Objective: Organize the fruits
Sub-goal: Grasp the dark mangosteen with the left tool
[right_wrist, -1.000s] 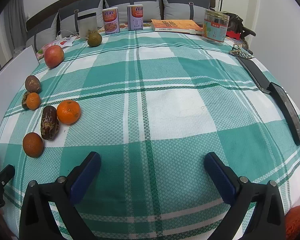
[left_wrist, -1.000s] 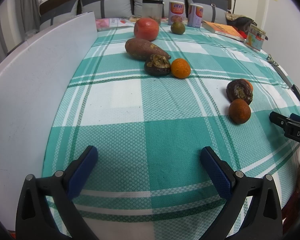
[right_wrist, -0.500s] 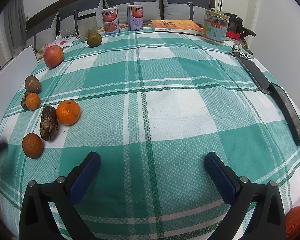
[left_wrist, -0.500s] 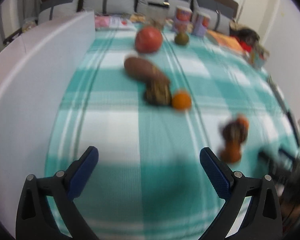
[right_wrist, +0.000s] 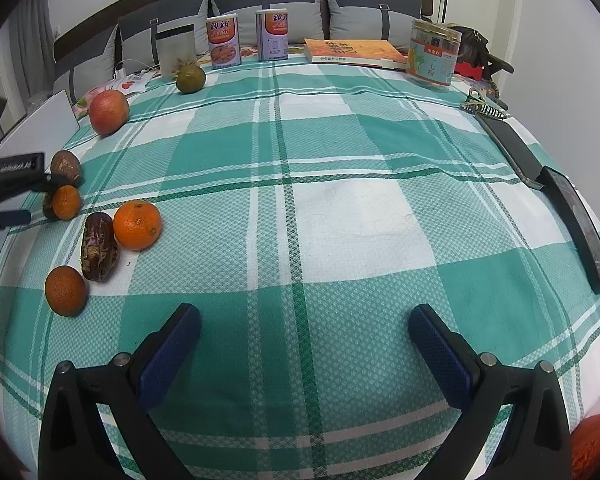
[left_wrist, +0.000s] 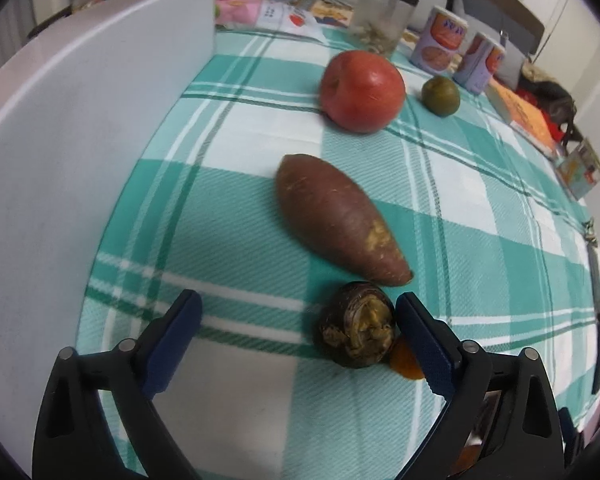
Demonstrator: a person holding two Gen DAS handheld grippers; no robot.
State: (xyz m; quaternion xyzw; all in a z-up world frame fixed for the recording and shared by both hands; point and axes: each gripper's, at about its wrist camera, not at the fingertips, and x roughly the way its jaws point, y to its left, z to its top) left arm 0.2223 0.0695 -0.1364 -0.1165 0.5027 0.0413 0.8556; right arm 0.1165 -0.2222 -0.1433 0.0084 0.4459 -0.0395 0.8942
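Observation:
My left gripper (left_wrist: pixel 298 304) hangs over the green plaid tablecloth (left_wrist: pixel 228 216) with its jaws wide and closing. A dark wrinkled fruit (left_wrist: pixel 356 326) lies between them, right beside the right pad and far from the left pad. A small orange (left_wrist: pixel 406 362) peeks out behind that right finger. Beyond lie a sweet potato (left_wrist: pixel 336 220), a red apple (left_wrist: pixel 362 90) and a green citrus (left_wrist: pixel 440 96). My right gripper (right_wrist: pixel 304 316) is open over bare cloth. To its left are an orange (right_wrist: pixel 137 225), another dark wrinkled fruit (right_wrist: pixel 99 246) and a smaller orange (right_wrist: pixel 65 290).
A white board (left_wrist: pixel 80 140) stands along the table's left edge. At the far edge stand two cans (right_wrist: pixel 223 42), a clear jar (right_wrist: pixel 177 54), a book (right_wrist: pixel 352 52) and a plastic tub (right_wrist: pixel 434 56). A hair clip (right_wrist: pixel 480 104) and long dark flat items (right_wrist: pixel 580 224) line the right edge.
My left gripper has travelled forward to the sweet potato group; the dark wrinkled fruit now lies between its jaws, which are slightly narrower. The right gripper has not moved.

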